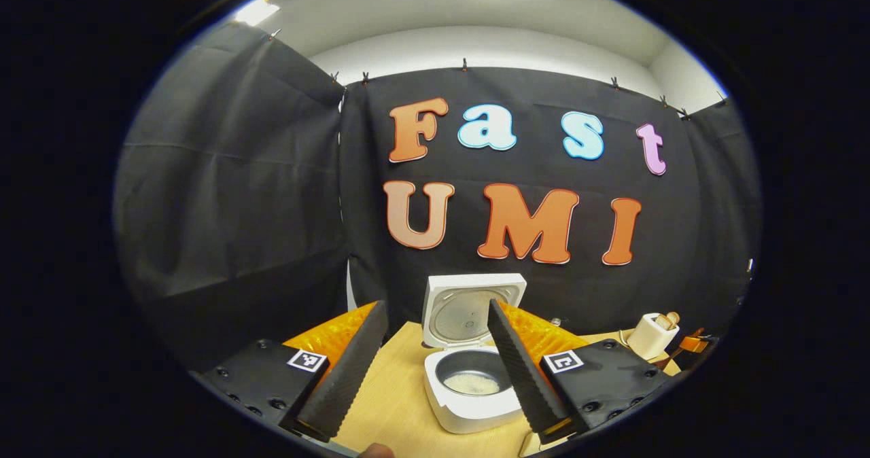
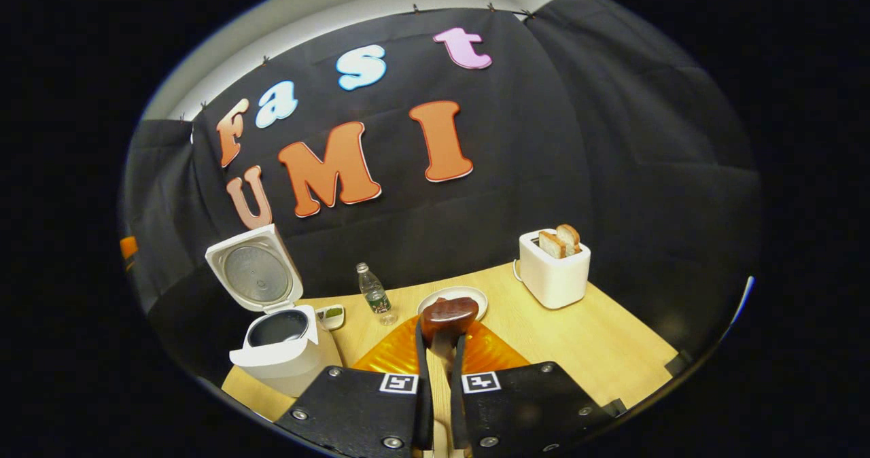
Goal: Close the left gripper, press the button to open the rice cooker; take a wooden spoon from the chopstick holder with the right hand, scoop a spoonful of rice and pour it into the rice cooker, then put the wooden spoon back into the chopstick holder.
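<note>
Your right gripper (image 2: 440,359) was pinching the wooden spoon (image 2: 447,316) by its handle, bowl end up and level, probably so nothing could spill. Your left gripper (image 1: 435,363) was spread wide and held back, leaving room. The rice cooker (image 1: 469,383) sat with its lid (image 1: 472,308) up and rice (image 1: 471,383) inside.

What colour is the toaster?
The toaster is white; it shows best in the right gripper view.
</note>
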